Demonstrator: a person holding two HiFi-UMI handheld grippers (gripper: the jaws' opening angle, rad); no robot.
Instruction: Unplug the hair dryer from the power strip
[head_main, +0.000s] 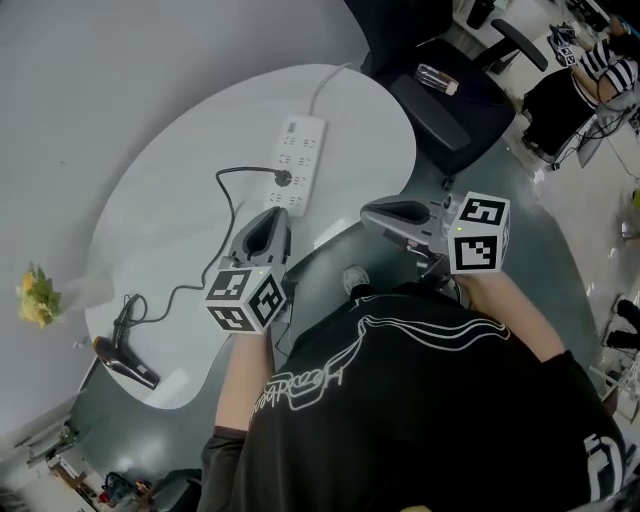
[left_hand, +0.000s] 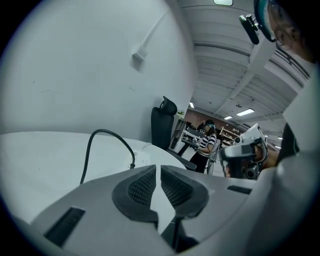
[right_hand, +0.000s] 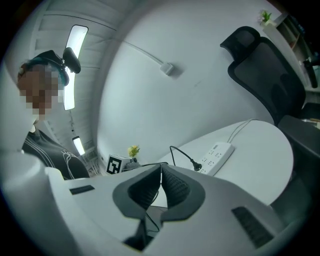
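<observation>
A white power strip (head_main: 296, 160) lies at the far side of the white oval table (head_main: 180, 160). A black plug (head_main: 283, 178) sits in it, and its black cord (head_main: 228, 225) runs to the black hair dryer (head_main: 125, 350) at the table's near left end. My left gripper (head_main: 274, 216) hovers over the table's near edge, short of the strip, shut and empty. My right gripper (head_main: 372, 212) is off the table's edge to the right, also shut and empty. The left gripper view shows the cord (left_hand: 100, 137) arching up from the plug (left_hand: 132, 165). The right gripper view shows the strip (right_hand: 216, 155) and plug (right_hand: 196, 165).
A black office chair (head_main: 450, 100) stands behind the table's right end with a small clear item (head_main: 437, 78) on its seat. Yellow flowers (head_main: 35, 297) sit at the table's left end. A person in a striped top (head_main: 600, 70) is at the far right.
</observation>
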